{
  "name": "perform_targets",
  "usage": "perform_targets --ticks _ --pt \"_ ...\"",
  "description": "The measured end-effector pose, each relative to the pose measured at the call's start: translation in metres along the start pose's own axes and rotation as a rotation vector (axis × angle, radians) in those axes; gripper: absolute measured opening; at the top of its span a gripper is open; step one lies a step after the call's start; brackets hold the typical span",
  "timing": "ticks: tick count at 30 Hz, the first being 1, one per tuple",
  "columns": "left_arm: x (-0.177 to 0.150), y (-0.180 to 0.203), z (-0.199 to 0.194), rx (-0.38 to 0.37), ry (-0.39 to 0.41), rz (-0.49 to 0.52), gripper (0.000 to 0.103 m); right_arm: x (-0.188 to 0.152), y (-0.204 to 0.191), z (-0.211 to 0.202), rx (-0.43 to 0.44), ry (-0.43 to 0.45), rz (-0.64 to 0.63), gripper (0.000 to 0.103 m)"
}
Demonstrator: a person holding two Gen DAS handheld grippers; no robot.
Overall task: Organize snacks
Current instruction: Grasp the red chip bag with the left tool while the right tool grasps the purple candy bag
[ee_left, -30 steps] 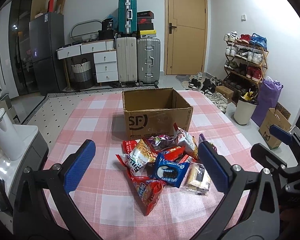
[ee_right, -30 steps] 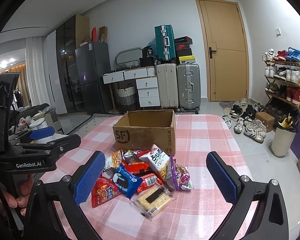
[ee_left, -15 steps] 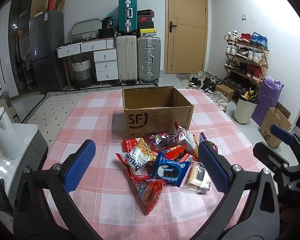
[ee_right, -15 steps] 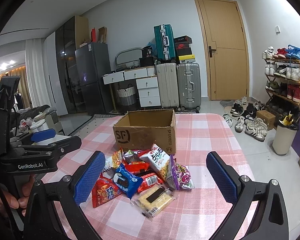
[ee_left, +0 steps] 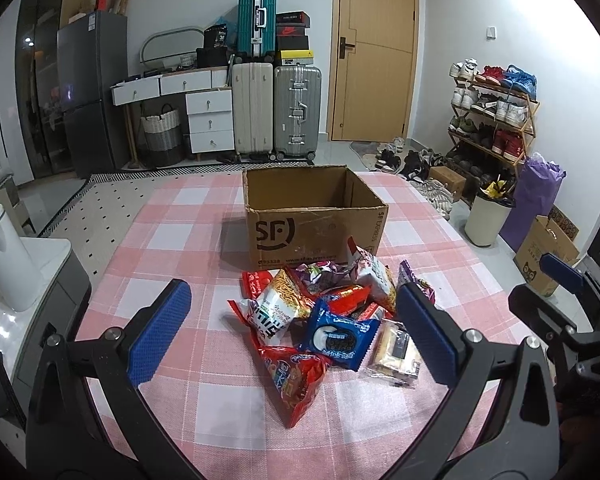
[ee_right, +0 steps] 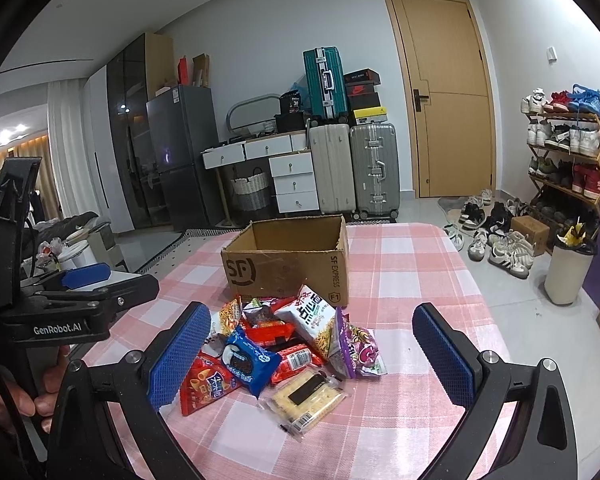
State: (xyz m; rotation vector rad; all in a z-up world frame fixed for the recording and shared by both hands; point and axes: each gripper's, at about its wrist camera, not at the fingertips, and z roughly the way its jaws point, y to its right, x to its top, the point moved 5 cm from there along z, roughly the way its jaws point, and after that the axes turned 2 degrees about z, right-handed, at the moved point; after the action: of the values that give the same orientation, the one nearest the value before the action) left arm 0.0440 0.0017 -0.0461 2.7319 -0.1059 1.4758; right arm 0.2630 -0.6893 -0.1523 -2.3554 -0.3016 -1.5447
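Observation:
A heap of snack packets (ee_left: 324, 312) (ee_right: 284, 344) lies on the pink checked tablecloth (ee_left: 188, 240). It holds a blue cookie pack (ee_left: 340, 338) (ee_right: 248, 358), a red chip bag (ee_left: 294, 380) (ee_right: 204, 384), a clear cracker pack (ee_left: 394, 358) (ee_right: 306, 398) and a purple packet (ee_right: 358, 350). Behind the heap stands an open brown SF cardboard box (ee_left: 312, 216) (ee_right: 288, 260), empty as far as I see. My left gripper (ee_left: 296, 332) hovers open just before the heap. My right gripper (ee_right: 312, 356) is open too, over the heap's near side, with nothing held.
The left gripper's body (ee_right: 64, 308) and a hand (ee_right: 16, 396) show at the left of the right wrist view; the right gripper's body (ee_left: 568, 320) sits at the right of the left wrist view. A white kettle (ee_left: 4, 260) stands left of the table. Suitcases, drawers and a shoe rack line the walls.
Both views have dipped and crept slightly closer to the snack heap. Both grippers stay open and the snacks and box have not moved.

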Motion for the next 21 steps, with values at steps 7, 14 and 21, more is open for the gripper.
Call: perform_targets --ticks 7,14,21 --pt "-0.003 -0.002 0.007 -0.065 -0.012 -0.018 0.102 -0.004 0.006 0.002 -0.006 -0.002 0.013 0.103" --pt "-0.027 -0.011 0.031 -0.186 -0.066 -0.035 0.102 -0.017 0.018 0.014 0.001 -0.022 0.048 0.103" --pt "-0.064 -0.017 0.073 -0.231 -0.168 -0.052 0.102 -0.03 0.033 0.033 0.0 -0.056 0.09 0.103"
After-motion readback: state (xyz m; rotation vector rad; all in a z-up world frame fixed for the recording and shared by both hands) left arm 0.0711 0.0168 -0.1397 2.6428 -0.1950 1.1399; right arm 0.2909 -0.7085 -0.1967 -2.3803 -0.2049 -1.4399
